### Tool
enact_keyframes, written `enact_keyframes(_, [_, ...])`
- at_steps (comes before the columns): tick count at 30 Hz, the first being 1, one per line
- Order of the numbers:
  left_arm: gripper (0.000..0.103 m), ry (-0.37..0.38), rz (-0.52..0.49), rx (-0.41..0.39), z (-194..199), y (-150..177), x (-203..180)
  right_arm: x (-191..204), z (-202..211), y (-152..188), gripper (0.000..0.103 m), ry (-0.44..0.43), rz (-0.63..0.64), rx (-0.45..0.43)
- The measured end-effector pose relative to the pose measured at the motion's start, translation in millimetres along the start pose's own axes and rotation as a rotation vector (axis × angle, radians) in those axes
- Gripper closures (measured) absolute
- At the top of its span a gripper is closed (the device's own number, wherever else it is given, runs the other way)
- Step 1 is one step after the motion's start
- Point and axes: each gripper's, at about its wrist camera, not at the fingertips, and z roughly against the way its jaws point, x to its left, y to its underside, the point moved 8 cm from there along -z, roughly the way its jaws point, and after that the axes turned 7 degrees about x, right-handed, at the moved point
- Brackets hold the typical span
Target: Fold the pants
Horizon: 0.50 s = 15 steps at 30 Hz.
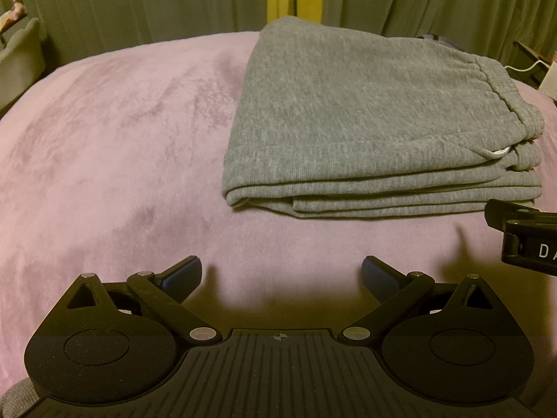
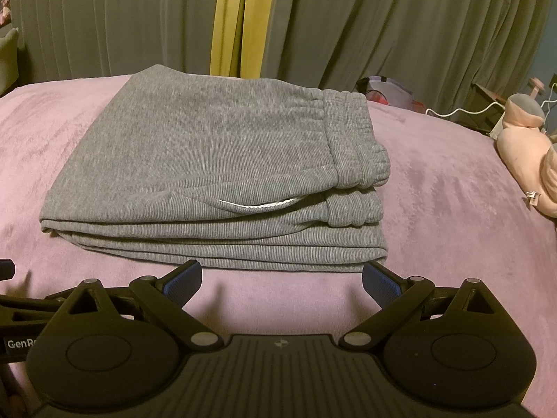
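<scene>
The grey pants (image 1: 365, 115) lie folded in a flat stack on the pink blanket (image 1: 115, 160), elastic waistband to the right and layered edges facing me. They also show in the right wrist view (image 2: 216, 174), with a white drawstring (image 2: 257, 204) peeking from the fold. My left gripper (image 1: 281, 273) is open and empty, apart from the pants, to their near left. My right gripper (image 2: 281, 277) is open and empty just in front of the stack's near edge. Its body (image 1: 525, 233) shows at the right edge of the left wrist view.
Grey-green curtains (image 2: 383, 28) with a yellow strip (image 2: 236, 21) hang behind the bed. A pink plush toy (image 2: 522, 153) lies at the right on the blanket (image 2: 452, 209). Bags and a white cable (image 2: 463, 111) sit beyond the bed's far right edge.
</scene>
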Motion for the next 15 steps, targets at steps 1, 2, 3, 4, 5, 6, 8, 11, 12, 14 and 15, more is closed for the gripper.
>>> enact_keyframes(1, [0.001, 0.001, 0.001, 0.0, 0.1, -0.1, 0.0, 0.2, 0.1, 0.4, 0.004, 0.0, 0.0, 0.001])
enact_keyframes(2, [0.001, 0.002, 0.001, 0.0, 0.0, 0.1, 0.1, 0.2, -0.1, 0.5, 0.004, -0.001, -0.001, 0.001])
enact_keyframes(3, [0.001, 0.002, 0.001, 0.001, -0.2, 0.2, 0.3, 0.3, -0.2, 0.8, 0.004, -0.001, -0.001, 0.002])
enact_keyframes(4, [0.001, 0.002, 0.001, 0.0, 0.0, 0.2, 0.2, 0.5, -0.2, 0.9, 0.004, -0.001, -0.001, 0.001])
enact_keyframes(5, [0.001, 0.002, 0.001, -0.001, 0.1, 0.2, 0.2, 0.7, -0.2, 1.0, 0.004, -0.001, -0.001, 0.002])
enact_keyframes(6, [0.001, 0.002, 0.0, -0.002, -0.1, 0.2, 0.2, 0.7, -0.3, 1.0, 0.004, 0.0, 0.0, 0.002])
enact_keyframes(8, [0.001, 0.003, -0.002, -0.002, 0.4, 0.1, 0.2, 0.5, -0.3, 0.9, 0.004, 0.0, 0.0, 0.002])
enact_keyframes(11, [0.001, 0.004, -0.004, -0.014, 1.7, -0.3, 0.8, 0.2, -0.2, 0.9, 0.004, -0.001, 0.0, 0.002])
enact_keyframes(12, [0.001, 0.008, -0.005, -0.012, 1.5, -0.2, 0.2, 0.4, -0.4, 0.7, 0.004, 0.001, 0.0, 0.002])
enact_keyframes(14, [0.001, 0.013, -0.007, -0.006, 0.6, 0.0, -0.4, 0.1, -0.8, 1.2, 0.004, 0.001, -0.001, 0.004])
enact_keyframes(15, [0.001, 0.009, -0.008, -0.001, 0.0, -0.3, -0.8, -0.1, -0.9, 1.4, 0.004, 0.001, -0.002, 0.006])
